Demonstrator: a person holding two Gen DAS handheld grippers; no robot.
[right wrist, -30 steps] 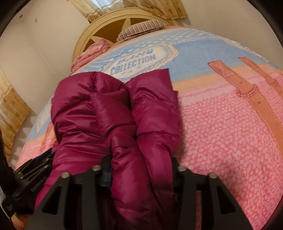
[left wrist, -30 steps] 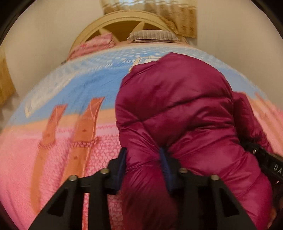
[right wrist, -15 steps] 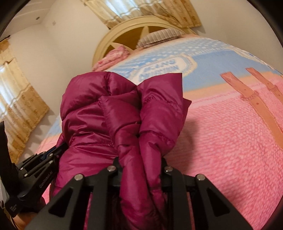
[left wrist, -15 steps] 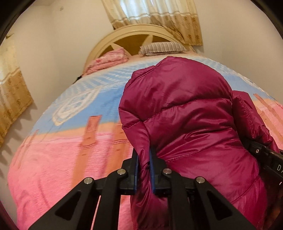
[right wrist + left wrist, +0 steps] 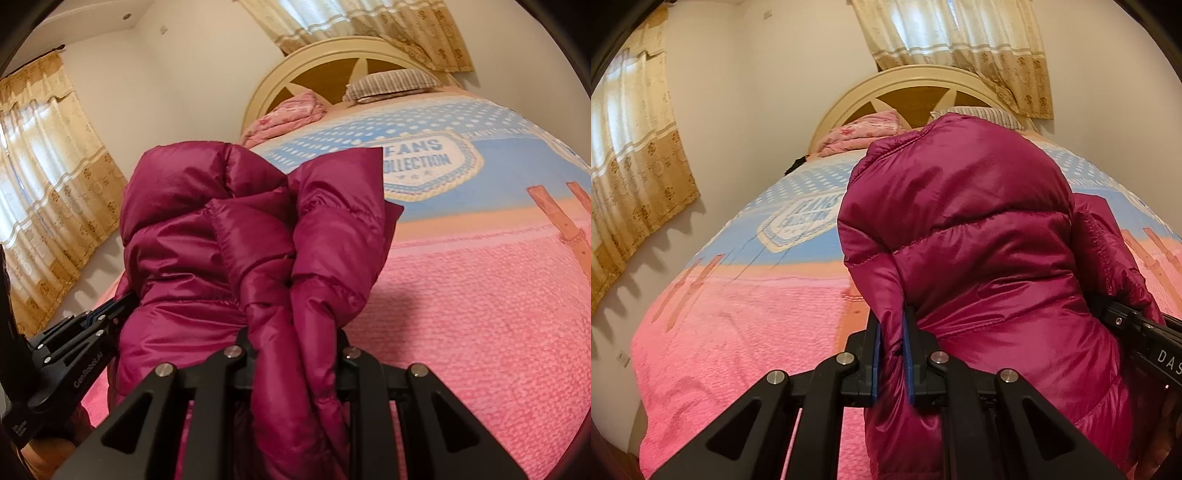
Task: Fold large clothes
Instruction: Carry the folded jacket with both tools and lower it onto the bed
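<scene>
A magenta puffer jacket (image 5: 979, 236) hangs lifted above the bed, held on both sides. My left gripper (image 5: 891, 328) is shut on a thin fold at the jacket's left edge, its blue pads pressed on the fabric. In the right wrist view the same jacket (image 5: 229, 236) bulges upward, and my right gripper (image 5: 293, 334) is shut on a thick bunch of its quilted fabric. The right gripper's body (image 5: 1145, 332) shows at the right edge of the left wrist view. At the lower left of the right wrist view is the left gripper's body (image 5: 74, 347). The jacket's lower part is hidden behind the grippers.
The bed is covered by a pink and blue bedspread (image 5: 480, 295) with a "JEANS COLLECTION" badge. A folded pink blanket (image 5: 864, 133) and a striped pillow (image 5: 395, 83) lie by the cream headboard (image 5: 923, 77). Curtained windows (image 5: 631, 155) line the walls.
Both grippers closed on the jacket and rose, lifting it off the bedspread. The views tilted up, showing more of the headboard, walls and curtains.
</scene>
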